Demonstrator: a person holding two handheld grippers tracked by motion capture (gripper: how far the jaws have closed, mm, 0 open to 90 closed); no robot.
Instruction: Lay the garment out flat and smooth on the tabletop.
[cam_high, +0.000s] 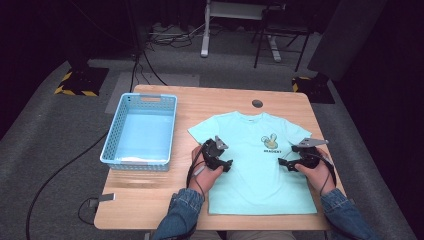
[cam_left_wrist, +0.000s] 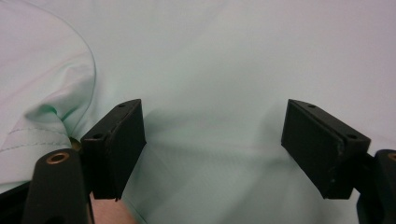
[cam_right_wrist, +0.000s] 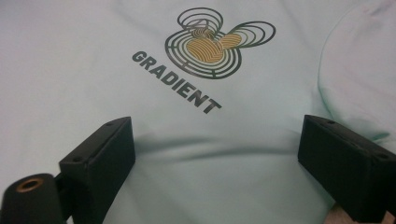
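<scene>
From the high view I see a mint-green t-shirt spread flat, front up, on the right half of the wooden table, its collar toward the far edge and hem toward me. A small printed logo sits on the chest. A light blue basket stands to the left of the shirt, apart from it. My left gripper rests on the shirt's left side below the sleeve, and my right gripper on its right side, both pointing inward.

In the left gripper view the left gripper has its jaws spread wide, with smooth pale green fabric between them and a faint crease running across. The sleeve seam curves at the left.

In the right gripper view the right gripper is likewise wide apart over the cloth. Beyond it lies the logo, ringed lines around a gold centre, with the word GRADIENT beneath.
</scene>
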